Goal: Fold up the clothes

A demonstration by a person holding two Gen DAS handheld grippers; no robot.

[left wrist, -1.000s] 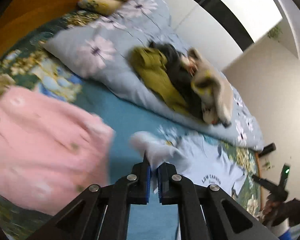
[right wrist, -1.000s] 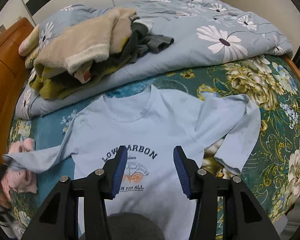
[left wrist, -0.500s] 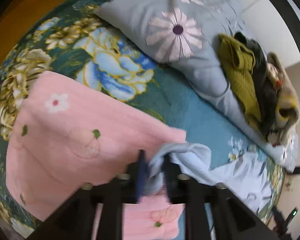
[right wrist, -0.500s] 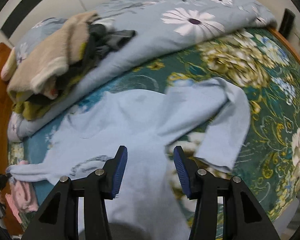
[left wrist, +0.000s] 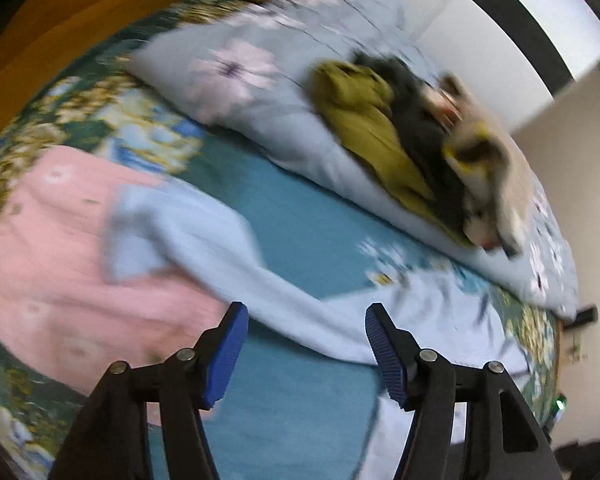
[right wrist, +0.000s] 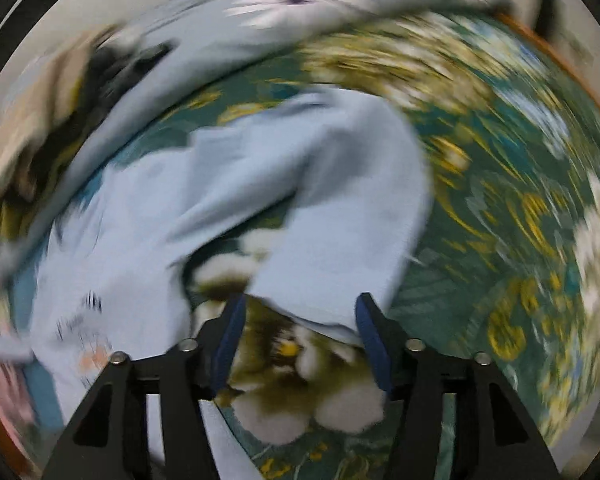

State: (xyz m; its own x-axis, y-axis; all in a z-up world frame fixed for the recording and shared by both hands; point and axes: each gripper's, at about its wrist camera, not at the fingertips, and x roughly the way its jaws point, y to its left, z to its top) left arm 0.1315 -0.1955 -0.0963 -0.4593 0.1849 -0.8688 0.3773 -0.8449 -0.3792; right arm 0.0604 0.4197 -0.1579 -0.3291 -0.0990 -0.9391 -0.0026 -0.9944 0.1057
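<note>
Opening left gripper (left wrist: 306, 354) above pale-blue shirt's (left wrist: 228, 256) outstretched, rumpled sleeve.

Each wrist camera looks forward and steeply down along its own jaws, close above the floral-covered bed (left wrist: 300, 208). Both views share the light blue long-sleeved shirt (left wrist: 228, 256) (right wrist: 228, 208) and the heap of unfolded clothes (left wrist: 412, 136) (right wrist: 60, 92); both are motion-blurred.

No lettering can be read in either view. The pale blue shirt (right wrist: 148, 216) carries a dark printed motif (right wrist: 88, 320) on its chest, seen from the right wrist, but motion blur reduces it to streaks and an orange smudge. The left wrist view shows no print.
</note>
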